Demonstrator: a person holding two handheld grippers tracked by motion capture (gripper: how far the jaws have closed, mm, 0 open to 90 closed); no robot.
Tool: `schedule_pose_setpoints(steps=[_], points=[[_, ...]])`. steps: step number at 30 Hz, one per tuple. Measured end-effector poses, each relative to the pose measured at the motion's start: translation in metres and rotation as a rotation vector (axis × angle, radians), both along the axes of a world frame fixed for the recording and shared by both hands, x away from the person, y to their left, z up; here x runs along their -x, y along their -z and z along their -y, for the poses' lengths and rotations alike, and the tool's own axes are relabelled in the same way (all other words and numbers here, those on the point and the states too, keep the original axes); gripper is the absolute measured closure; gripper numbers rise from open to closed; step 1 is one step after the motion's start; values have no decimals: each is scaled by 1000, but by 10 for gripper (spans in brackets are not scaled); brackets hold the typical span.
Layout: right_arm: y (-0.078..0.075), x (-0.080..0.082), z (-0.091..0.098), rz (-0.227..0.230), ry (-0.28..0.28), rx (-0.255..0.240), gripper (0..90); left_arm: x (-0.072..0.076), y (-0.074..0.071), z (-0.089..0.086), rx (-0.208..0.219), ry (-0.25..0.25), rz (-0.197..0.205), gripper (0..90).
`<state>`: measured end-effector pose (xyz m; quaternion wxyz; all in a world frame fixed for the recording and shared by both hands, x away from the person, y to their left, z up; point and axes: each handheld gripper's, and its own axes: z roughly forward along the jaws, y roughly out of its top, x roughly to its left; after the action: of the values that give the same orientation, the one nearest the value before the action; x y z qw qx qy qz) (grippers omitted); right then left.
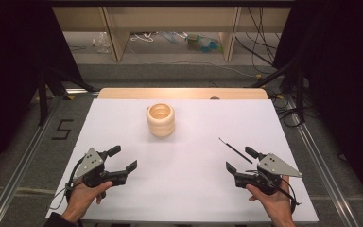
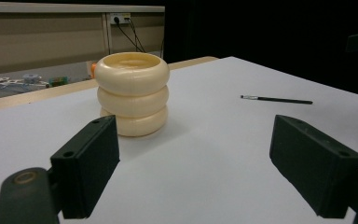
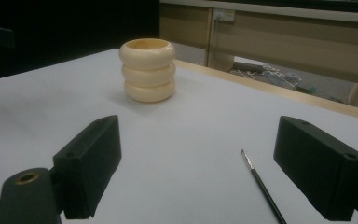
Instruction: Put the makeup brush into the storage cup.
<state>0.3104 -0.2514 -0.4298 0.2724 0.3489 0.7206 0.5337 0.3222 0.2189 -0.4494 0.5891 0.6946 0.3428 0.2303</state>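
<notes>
Two hand-held tongs rest low over a white counter [image 1: 184,189], one in each of a person's hands. The left tongs [image 1: 123,158] sit at the near left, jaws wide apart with nothing between them. The right tongs [image 1: 241,158] sit at the near right, jaws likewise spread and empty. A thin black brush [image 1: 235,150] lies flat just beside the right tongs. A cream ridged pot [image 1: 160,120] stands upright toward the far middle, well apart from both.
</notes>
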Motion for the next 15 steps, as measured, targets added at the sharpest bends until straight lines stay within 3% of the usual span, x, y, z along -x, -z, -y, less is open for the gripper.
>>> schedule_pose_setpoints(steps=[8,15], points=[[-4,-6,-3,-3,3,40,173,0,1,1,-7,-1,-3,157],[-17,-27,0,-43,17,105,189,-1,1,2,-9,-2,-5,157]])
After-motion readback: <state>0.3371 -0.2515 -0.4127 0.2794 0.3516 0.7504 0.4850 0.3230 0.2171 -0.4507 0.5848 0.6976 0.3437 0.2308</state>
